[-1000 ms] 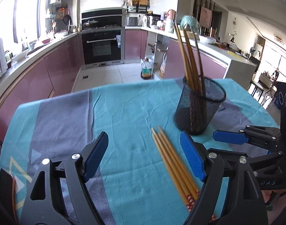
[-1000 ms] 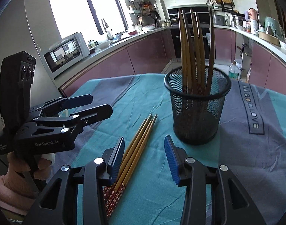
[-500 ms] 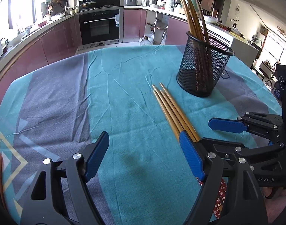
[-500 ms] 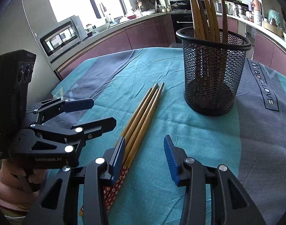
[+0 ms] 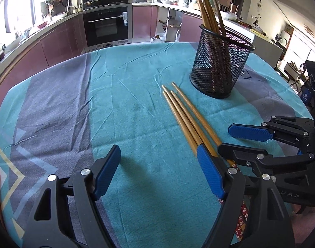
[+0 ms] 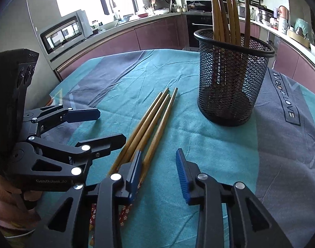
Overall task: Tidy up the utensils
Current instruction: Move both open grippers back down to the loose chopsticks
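Chopsticks (image 6: 149,128) are what we are sorting: four loose ones lie side by side on the cloth-covered desk (image 5: 120,107), their tips ahead of both claws and their patterned butt ends running back under our right claw's left finger. Ahead and to the right of them stands the black mesh holder (image 6: 231,78), upright, with several darker chopsticks already standing in it, so we judge part of the job done and these four still left to move. Our right claw (image 6: 159,171) is spread wide and holds nothing; its left finger sits over the thick ends of the bundle, its right finger over bare cloth, so the sticks are not yet between the pads. Our left claw (image 5: 157,171) is also spread and empty, hovering just left of the bundle, with its right finger close above the sticks' rear section. From the left claw, the holder lies ahead to the right, well beyond the stick tips. No stick is gripped yet; picking up and dropping into the holder remain.
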